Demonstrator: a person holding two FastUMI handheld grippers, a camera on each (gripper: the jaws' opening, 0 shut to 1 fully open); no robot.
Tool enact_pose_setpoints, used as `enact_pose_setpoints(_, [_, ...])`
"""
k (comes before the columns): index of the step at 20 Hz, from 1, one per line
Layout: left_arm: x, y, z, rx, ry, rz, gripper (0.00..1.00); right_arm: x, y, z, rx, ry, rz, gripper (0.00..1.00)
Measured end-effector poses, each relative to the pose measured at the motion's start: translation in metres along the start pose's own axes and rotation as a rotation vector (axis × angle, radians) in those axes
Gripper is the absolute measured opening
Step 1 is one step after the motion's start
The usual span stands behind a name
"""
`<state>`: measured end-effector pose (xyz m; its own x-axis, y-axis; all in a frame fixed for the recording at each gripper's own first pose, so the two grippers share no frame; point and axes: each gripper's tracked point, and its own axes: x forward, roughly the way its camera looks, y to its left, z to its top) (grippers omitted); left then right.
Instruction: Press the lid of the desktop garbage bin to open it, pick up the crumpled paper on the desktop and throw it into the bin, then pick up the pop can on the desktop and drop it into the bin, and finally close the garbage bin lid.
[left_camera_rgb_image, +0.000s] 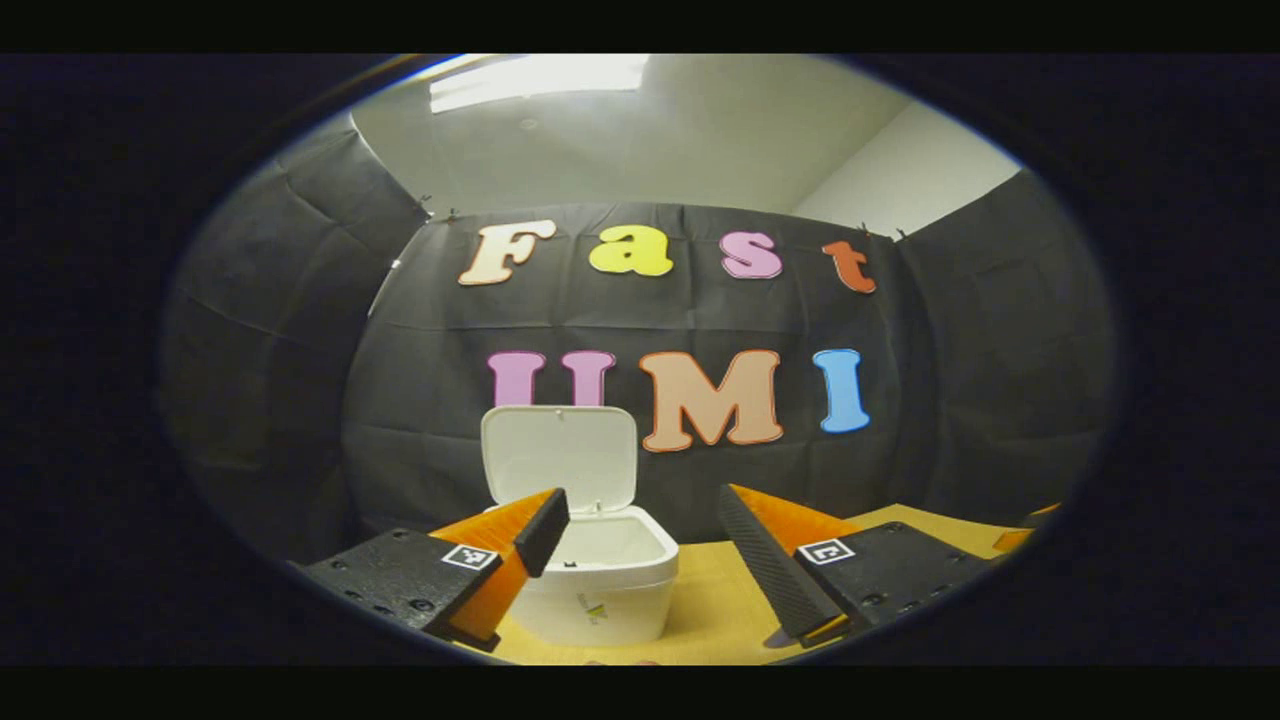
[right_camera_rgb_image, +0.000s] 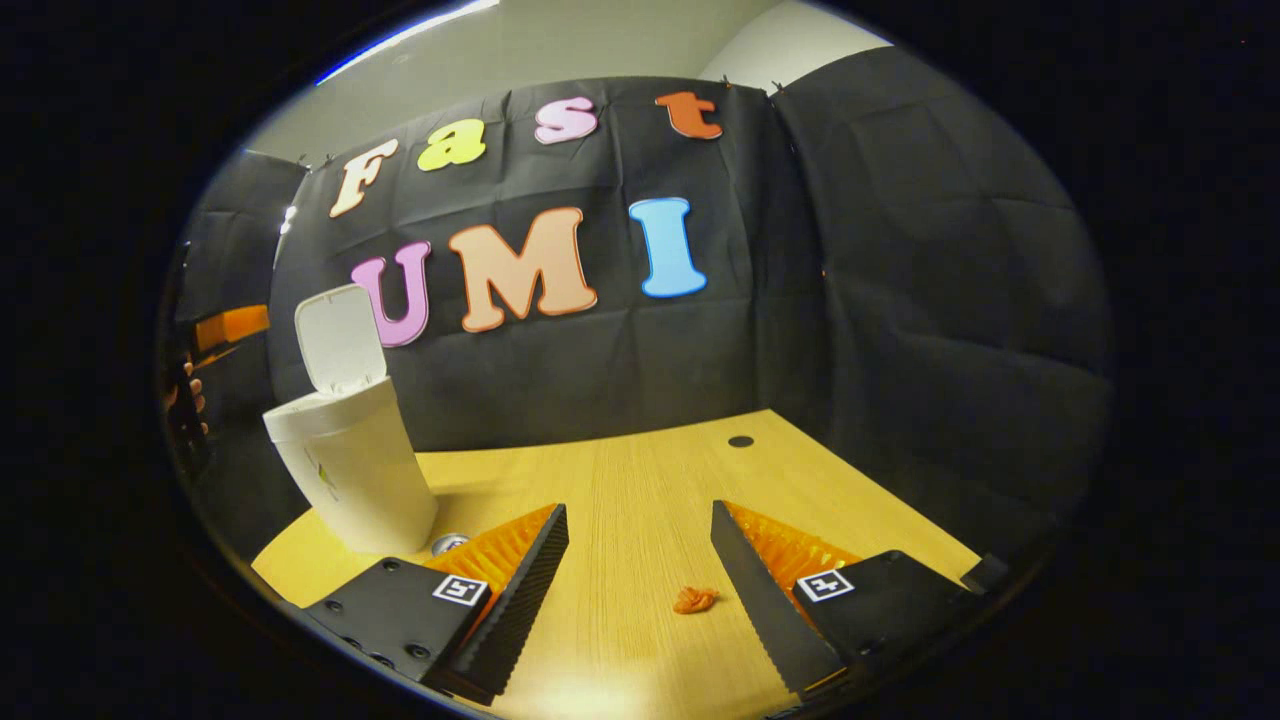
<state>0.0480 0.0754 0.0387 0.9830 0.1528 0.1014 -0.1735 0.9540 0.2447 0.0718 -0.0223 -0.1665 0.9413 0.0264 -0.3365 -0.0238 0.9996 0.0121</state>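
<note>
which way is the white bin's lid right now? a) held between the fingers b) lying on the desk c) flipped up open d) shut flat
c, the white plastic bin's hinged white lid stands upright behind its open mouth, and the right gripper view shows it raised too.

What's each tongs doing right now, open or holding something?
Left tongs: open, holding nothing, facing the open bin.
Right tongs: open, holding nothing, above the paper.

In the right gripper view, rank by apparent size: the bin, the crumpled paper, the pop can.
1. Bin, clearly largest.
2. Crumpled paper.
3. Pop can; mostly hidden behind a finger, so ranking it against the paper is unsure.
</note>
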Motion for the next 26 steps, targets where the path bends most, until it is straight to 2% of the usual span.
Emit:
enact_pose_setpoints(2, [-0.014,-0.005,0.001,-0.022,-0.016,0.005,0.91,0.018,-0.008,-0.019,-0.007,0.041,-0.003,0.96])
enact_pose_setpoints(4, [-0.028,-0.007,-0.004,-0.045,-0.004,0.028,0.95,0.039,-0.014,-0.041,-0.029,0.09,-0.006,0.96])
enact_pose_setpoints(5, [-0.035,-0.008,-0.007,-0.059,0.009,0.042,0.91,0.051,-0.017,-0.053,-0.041,0.119,-0.005,0.94])
enact_pose_setpoints(7, [-0.05,-0.008,-0.014,-0.082,0.031,0.072,0.95,0.073,-0.025,-0.078,-0.051,0.202,-0.008,0.96])
enact_pose_setpoints(8, [-0.058,-0.007,-0.018,-0.083,0.046,0.09,0.92,0.088,-0.025,-0.087,-0.047,0.242,-0.011,0.94])
enact_pose_setpoints(9, [-0.064,-0.004,-0.023,-0.07,0.06,0.107,0.95,0.098,-0.026,-0.097,-0.037,0.283,-0.01,0.94])
enact_pose_setpoints(11, [-0.075,0.007,-0.032,-0.02,0.093,0.154,0.94,0.115,-0.031,-0.112,-0.016,0.347,-0.014,0.97])
enact_pose_setpoints(13, [-0.085,0.017,-0.038,0.013,0.122,0.196,0.92,0.122,-0.043,-0.131,-0.027,0.415,-0.028,0.95])
enact_pose_setpoints(14, [-0.089,0.02,-0.035,0.019,0.121,0.215,0.92,0.126,-0.046,-0.138,-0.036,0.436,-0.028,0.93])
enact_pose_setpoints(15, [-0.093,0.024,-0.033,0.022,0.119,0.232,0.92,0.129,-0.049,-0.142,-0.044,0.454,-0.03,0.84])
enact_pose_setpoints(16, [-0.097,0.027,-0.031,0.023,0.117,0.244,0.92,0.129,-0.048,-0.145,-0.046,0.466,-0.026,0.81])
enact_pose_setpoints(17, [-0.1,0.03,-0.03,0.029,0.116,0.256,0.92,0.129,-0.046,-0.147,-0.054,0.478,-0.027,0.65])
enact_pose_setpoints(20, [-0.106,0.045,-0.027,0.049,0.111,0.305,0.92,0.132,-0.043,-0.145,-0.037,0.495,0.012,0.42])
enact_pose_setpoints(23, [-0.112,0.053,-0.022,0.027,0.094,0.329,0.92,0.126,-0.034,-0.124,-0.043,0.48,0.075,0.37])
enact_pose_setpoints(26, [-0.117,0.065,-0.022,0.018,0.091,0.351,0.92,0.093,0.021,-0.075,-0.113,0.403,0.208,0.37])
